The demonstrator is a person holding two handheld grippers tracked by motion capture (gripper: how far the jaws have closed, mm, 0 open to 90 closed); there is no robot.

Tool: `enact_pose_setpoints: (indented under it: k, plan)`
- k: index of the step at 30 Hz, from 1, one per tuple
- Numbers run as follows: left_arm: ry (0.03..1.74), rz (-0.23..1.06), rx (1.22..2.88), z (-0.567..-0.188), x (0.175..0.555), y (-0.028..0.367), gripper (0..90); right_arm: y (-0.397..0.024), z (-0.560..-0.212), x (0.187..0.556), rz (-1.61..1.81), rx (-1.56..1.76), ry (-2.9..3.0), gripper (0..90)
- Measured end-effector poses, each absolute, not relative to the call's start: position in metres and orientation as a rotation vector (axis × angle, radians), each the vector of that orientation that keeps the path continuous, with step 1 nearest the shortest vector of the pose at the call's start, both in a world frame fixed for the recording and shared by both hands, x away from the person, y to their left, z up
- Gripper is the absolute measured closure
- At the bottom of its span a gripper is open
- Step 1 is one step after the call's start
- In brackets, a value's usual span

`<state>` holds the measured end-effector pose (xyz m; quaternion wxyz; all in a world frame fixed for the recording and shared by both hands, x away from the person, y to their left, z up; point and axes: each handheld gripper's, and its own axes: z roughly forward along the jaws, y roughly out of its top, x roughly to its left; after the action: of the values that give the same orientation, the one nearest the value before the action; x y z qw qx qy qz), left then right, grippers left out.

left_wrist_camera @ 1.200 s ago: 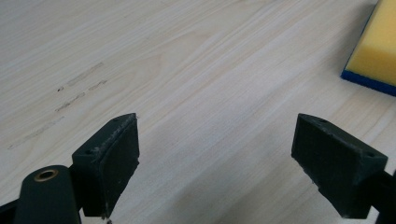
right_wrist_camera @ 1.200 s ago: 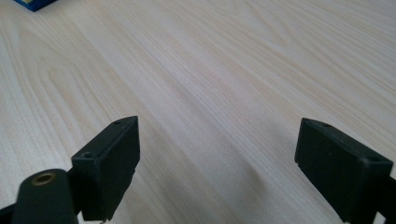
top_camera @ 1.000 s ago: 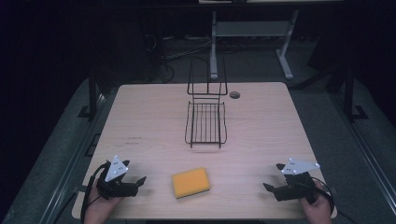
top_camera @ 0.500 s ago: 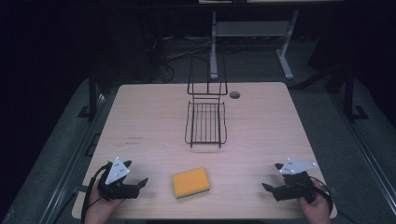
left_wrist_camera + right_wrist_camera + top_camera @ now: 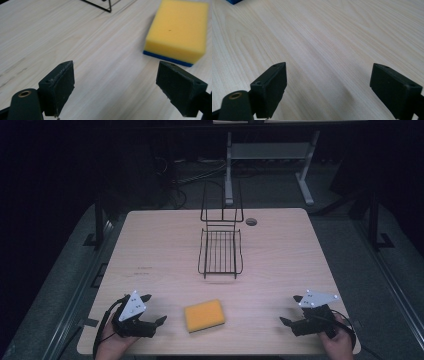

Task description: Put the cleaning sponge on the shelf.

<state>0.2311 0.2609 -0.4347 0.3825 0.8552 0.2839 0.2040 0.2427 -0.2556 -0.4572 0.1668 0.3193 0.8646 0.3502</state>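
Standing empty: wire rack (image 5: 220,251), mid-table (image 5: 150,240).

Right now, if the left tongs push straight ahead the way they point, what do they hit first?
Probably the yellow sponge. It lies ahead of the open left tongs, off toward their right jaw, so that jaw would likely clip it first. Bare table lies between; depth is uncertain.

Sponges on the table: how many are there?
1. A yellow sponge with a blue underside lies flat near the table's front edge, between the two grippers and in front of the wire rack. None seems hidden.
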Motion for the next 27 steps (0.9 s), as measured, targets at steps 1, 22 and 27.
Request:
enact_pose_setpoints:
  k: [1,22,27]
  plan:
    - [0.724,0.52,2.181,-0.435,0.231,0.261,14.5,-0.256,-0.457,0.243,0.997,0.909,2.461,13.8]
    - [0.597,0.431,2.244,-0.431,0.23,0.233,13.7,-0.254,-0.454,0.239,0.994,0.888,2.451,13.8]
    - [0.56,0.409,2.259,-0.427,0.231,0.224,13.6,-0.255,-0.454,0.238,0.995,0.88,2.448,13.8]
